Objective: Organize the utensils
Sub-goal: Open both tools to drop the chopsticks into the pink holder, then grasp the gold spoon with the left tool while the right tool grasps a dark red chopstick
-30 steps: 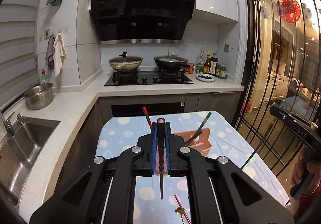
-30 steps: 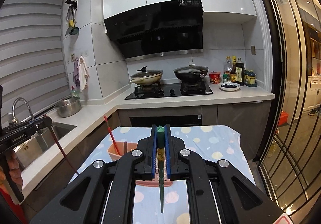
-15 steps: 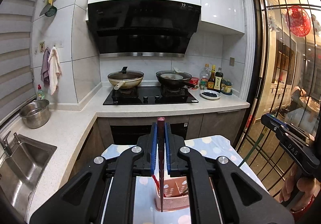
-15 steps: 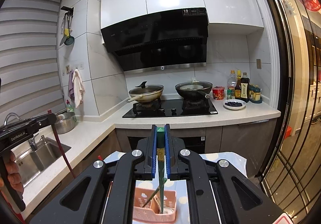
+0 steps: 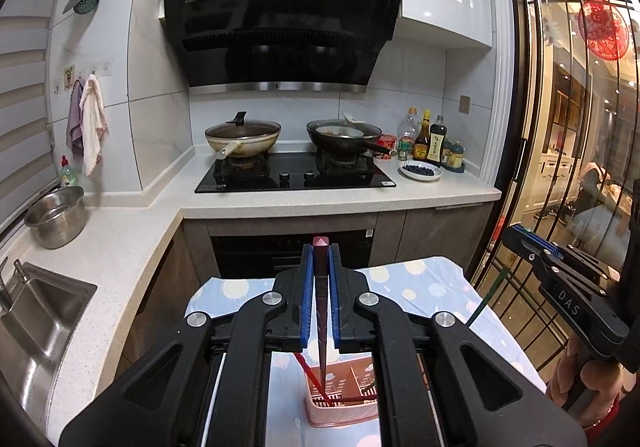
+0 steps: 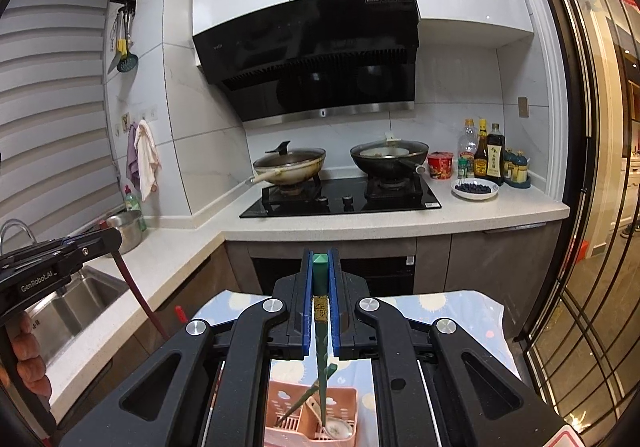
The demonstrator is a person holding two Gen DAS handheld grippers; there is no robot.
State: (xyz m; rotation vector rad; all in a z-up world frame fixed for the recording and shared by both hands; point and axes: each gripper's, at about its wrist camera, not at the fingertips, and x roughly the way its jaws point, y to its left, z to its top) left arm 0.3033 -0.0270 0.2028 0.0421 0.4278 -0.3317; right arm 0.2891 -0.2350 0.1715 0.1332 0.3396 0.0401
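Observation:
My left gripper (image 5: pixel 320 267) is shut on a dark red chopstick (image 5: pixel 321 311) that hangs tip down over the pink utensil basket (image 5: pixel 340 403); a red chopstick (image 5: pixel 310 373) leans inside the basket. My right gripper (image 6: pixel 320 267) is shut on a green chopstick (image 6: pixel 320 331) that hangs tip down into the pink basket (image 6: pixel 312 413), where another green chopstick (image 6: pixel 308 395) and a spoon (image 6: pixel 338 427) lie. The right gripper also shows at the right of the left wrist view (image 5: pixel 516 237), and the left gripper at the left of the right wrist view (image 6: pixel 108 243).
The basket stands on a table with a blue dotted cloth (image 5: pixel 420 283). Behind are a counter with a hob and two pans (image 5: pixel 296 167), bottles (image 5: pixel 424 139), a plate of berries (image 5: pixel 420 170), a steel pot (image 5: pixel 56 217) and a sink (image 5: pixel 36 311).
Both grippers have tilted up and drawn back over the basket, each still holding its chopstick. The basket now lies directly under the tips; the table fills less of the views.

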